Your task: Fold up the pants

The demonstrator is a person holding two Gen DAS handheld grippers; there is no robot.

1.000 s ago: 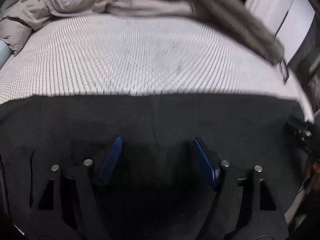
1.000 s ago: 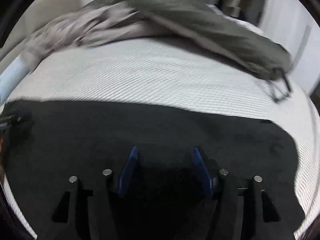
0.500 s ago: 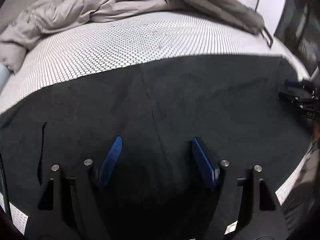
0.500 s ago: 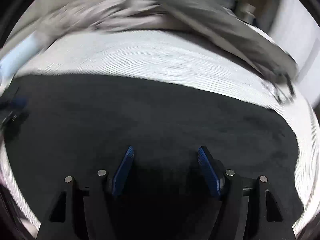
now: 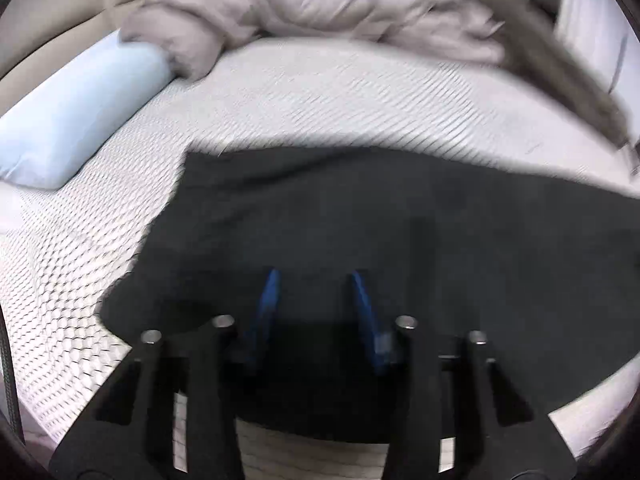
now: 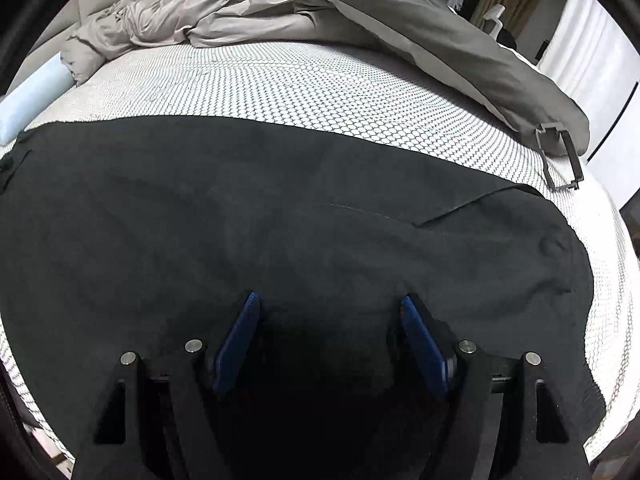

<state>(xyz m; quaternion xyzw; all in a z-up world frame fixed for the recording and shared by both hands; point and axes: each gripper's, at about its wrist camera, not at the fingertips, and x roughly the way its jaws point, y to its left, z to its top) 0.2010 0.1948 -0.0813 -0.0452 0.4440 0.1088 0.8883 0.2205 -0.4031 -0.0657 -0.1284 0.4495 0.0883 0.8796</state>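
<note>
Pants [image 6: 280, 208] flat on mattress [image 6: 320, 80]; both grippers' fingers [image 6: 240, 332] apart.

Matt black cloth pants [image 6: 280, 208] lie on a honeycomb-textured white bed [image 6: 320, 80] beside a crumpled, softly sheened grey duvet [image 6: 208, 16]

I see the black pants [image 6: 280, 216] spread flat across the near part of the bed [image 6: 320, 88], running left to right. A seam line and a shallow fold cross the cloth on the right side. In the left wrist view the pants [image 5: 400, 232] show a squared-off corner.
</note>
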